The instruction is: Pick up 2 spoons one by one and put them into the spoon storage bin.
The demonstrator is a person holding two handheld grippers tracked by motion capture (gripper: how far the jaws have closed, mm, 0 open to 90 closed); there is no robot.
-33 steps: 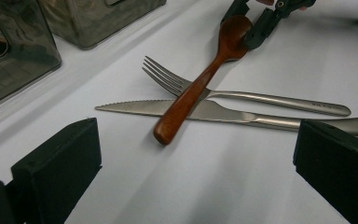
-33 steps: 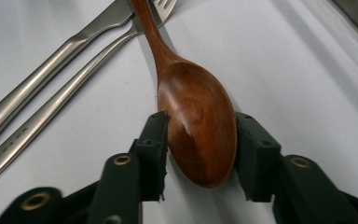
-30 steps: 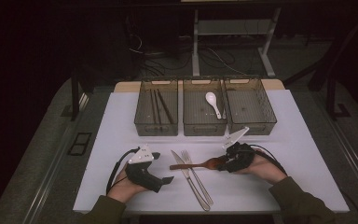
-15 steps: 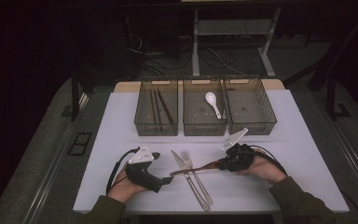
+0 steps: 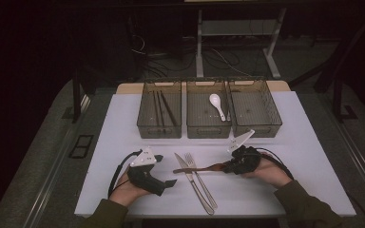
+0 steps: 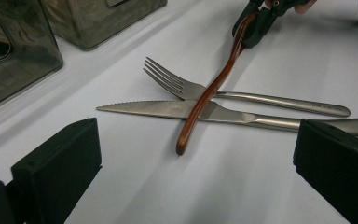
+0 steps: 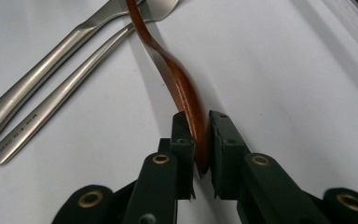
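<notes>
A big white table (image 5: pixel 304 156) holds three see-through boxes (image 5: pixel 208 110) at the back. In front of them lie a knife (image 6: pixel 223 113) and a fork (image 6: pixel 242 95), side by side. A brown wooden spoon (image 6: pixel 212 88) lies across both (its far end is lifted). The right gripper (image 7: pixel 202 140) has just closed its jaws and pinches that spoon's end. The left gripper (image 6: pixel 191 175) rests nearby, jaws wide apart with nothing between them.

Glossy brown wooden spoon (image 6: pixel 213 86); brushed-metal fork (image 6: pixel 242 94) and knife (image 6: pixel 223 113).
</notes>
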